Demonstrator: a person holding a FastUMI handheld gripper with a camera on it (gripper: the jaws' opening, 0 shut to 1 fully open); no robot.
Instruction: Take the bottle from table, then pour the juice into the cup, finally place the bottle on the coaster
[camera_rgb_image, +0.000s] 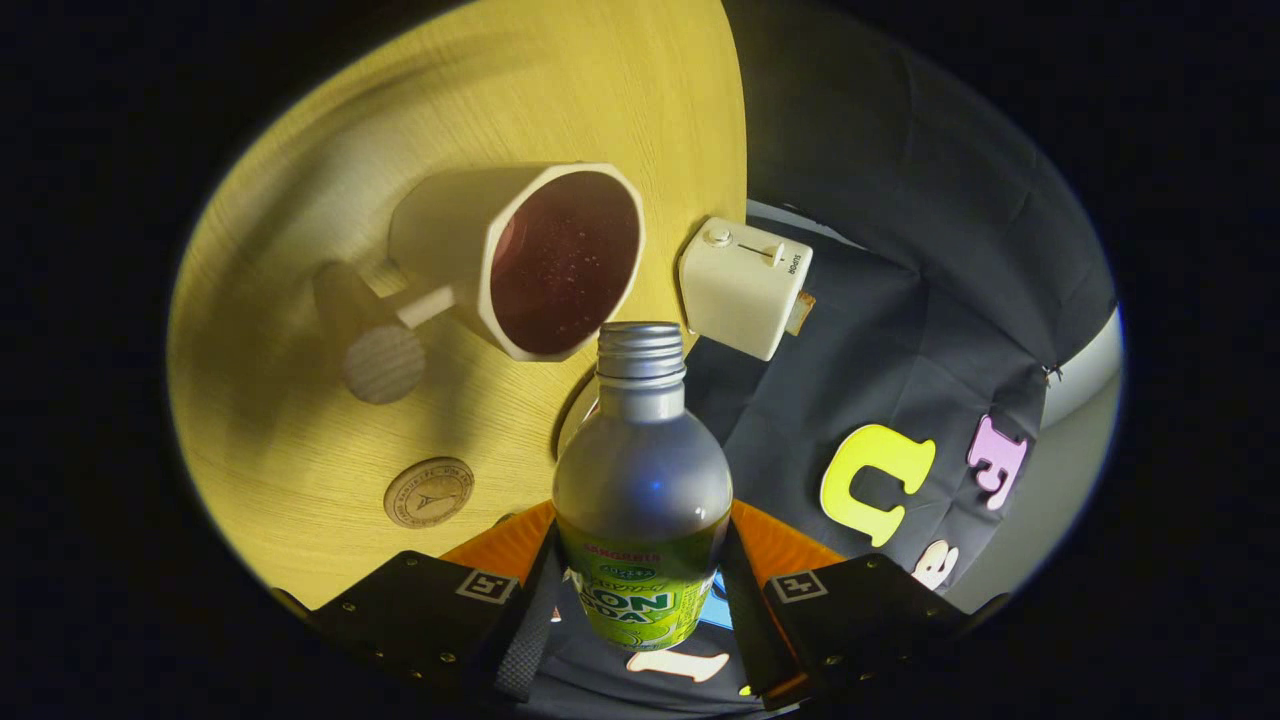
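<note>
Gripper view shows the gripper (640, 590) pinching the bottle (642, 490), one finger (530, 610) pressed on each side of its labelled lower body. The bottle is a silver one with a green label, its cap off and the bare threaded neck pointing ahead toward the cup (520, 260). The whole scene looks rolled to one side, so the bottle is tilted relative to the desk (330, 420).

The cup is pale with angled facets and a handle on the side away from the bottle. Its mouth faces the camera, and dark liquid with small bubbles shows inside. The bottle's open neck sits just at the cup's rim, nearly touching it in this view; whether the two actually touch cannot be told.

A small round wooden coaster (429, 492) lies on the desk beside the bottle, on the cup's side, apart from both. Another round wooden piece (383, 362) sits close to the cup's handle.

At the desk's edge, just beyond the cup, stands a small cream toaster (745, 285) with a dial and a lever on its face and a slice of bread showing at one side. Past that edge hangs the dark cloth wall (900, 200).
</note>
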